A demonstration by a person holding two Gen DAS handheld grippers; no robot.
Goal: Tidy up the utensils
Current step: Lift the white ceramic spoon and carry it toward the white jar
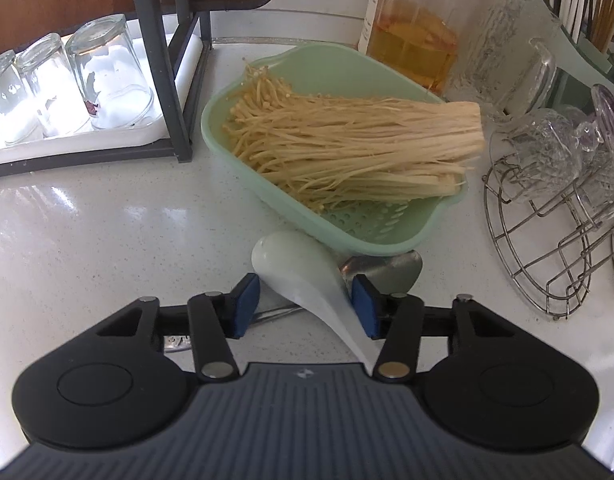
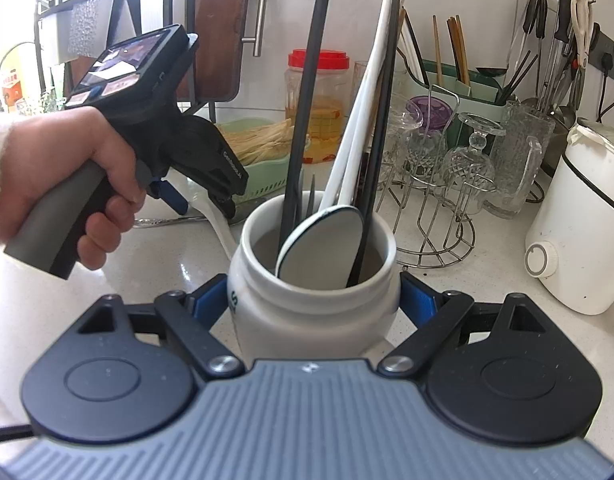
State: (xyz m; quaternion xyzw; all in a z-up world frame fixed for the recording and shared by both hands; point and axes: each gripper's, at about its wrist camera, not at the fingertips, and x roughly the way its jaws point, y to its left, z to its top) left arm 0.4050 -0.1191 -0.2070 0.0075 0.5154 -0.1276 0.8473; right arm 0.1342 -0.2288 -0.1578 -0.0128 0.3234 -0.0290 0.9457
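I hold two tongs. My right tongs (image 2: 313, 304) are closed around a white jar (image 2: 313, 300) that stands on the worktop (image 2: 467, 300). The blue pads press on both sides of it, so the jar stays put. Inside it stand some long black and white handles (image 2: 307, 92), and a flat white spoon (image 2: 321, 240) leans on the rim.

My left tongs (image 1: 305, 304) point down at a pale spoon (image 1: 303, 280) lying on the worktop, just in front of the green basket (image 1: 387, 240) of thin mushrooms (image 1: 347, 148). The spoon is between the two blue pads. The right pad seems to touch it, but I see a small gap at the left pad, so I do not think I grip it yet. A shiny metal scoop (image 1: 391, 268) lies just behind the spoon, and a thin metal handle lies under my tongs.

I think I am on the step of picking up this spoon. Next I should squeeze tight on it alone, not the metal piece, then lift it and drop it in the jar, handle first.

The jar has dark green letters on its side, but my tongs hide most of them. The big bottle (image 1: 419, 40) with the red cap has a white label, too blurry to read.
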